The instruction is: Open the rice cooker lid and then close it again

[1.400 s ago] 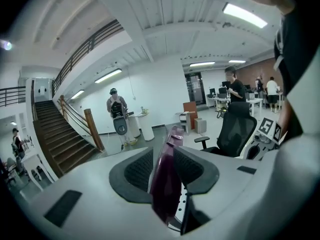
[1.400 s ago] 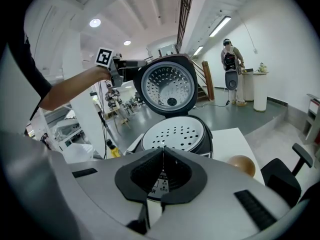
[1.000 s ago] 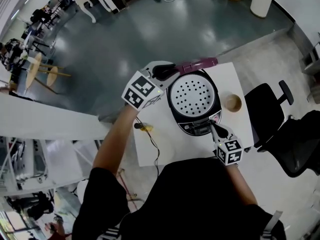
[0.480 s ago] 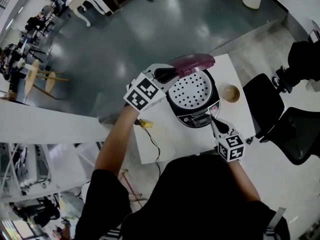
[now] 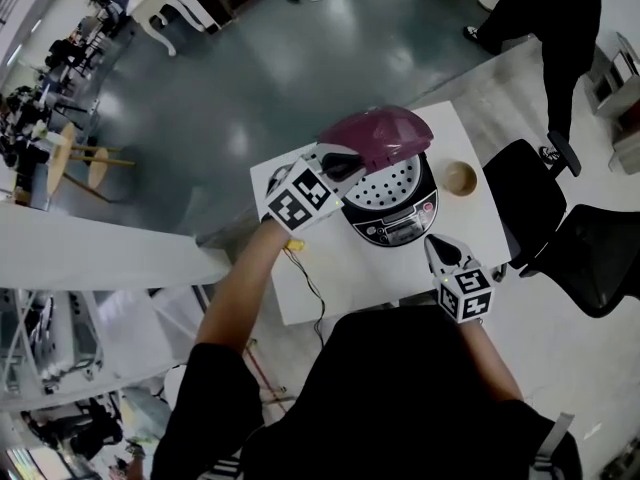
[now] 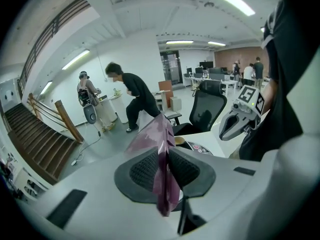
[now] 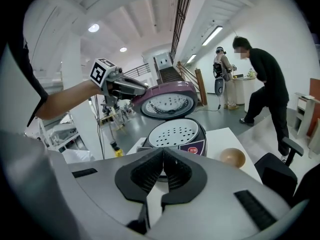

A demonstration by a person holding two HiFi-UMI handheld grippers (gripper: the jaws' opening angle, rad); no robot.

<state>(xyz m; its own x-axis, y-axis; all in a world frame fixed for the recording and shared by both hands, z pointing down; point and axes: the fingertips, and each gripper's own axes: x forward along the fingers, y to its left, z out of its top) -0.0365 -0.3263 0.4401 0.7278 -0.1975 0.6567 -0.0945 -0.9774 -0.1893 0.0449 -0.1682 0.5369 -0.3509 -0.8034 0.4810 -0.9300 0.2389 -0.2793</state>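
A rice cooker (image 5: pixel 398 218) with a perforated inner plate stands on the white table (image 5: pixel 330 283). Its purple lid (image 5: pixel 380 133) is tilted halfway down over the pot. My left gripper (image 5: pixel 343 164) is shut on the lid's left rim; its jaws have just been closing, with the purple edge (image 6: pixel 162 154) pinched between the pads. My right gripper (image 5: pixel 438 247) hangs just in front of the cooker's control panel, apart from it, shut on nothing. The right gripper view shows the cooker (image 7: pixel 176 134), the half-lowered lid (image 7: pixel 165 101) and the left gripper (image 7: pixel 125 86).
A small wooden bowl (image 5: pixel 460 178) sits right of the cooker. A black cable and a yellow plug (image 5: pixel 294 245) lie at the table's left edge. Black office chairs (image 5: pixel 530 203) stand to the right. A person in black (image 5: pixel 560 18) walks beyond the table.
The lid has swung from upright down over the pot, with my left gripper following it. My right gripper has drawn back from the cooker's front. A person has walked in at top right.
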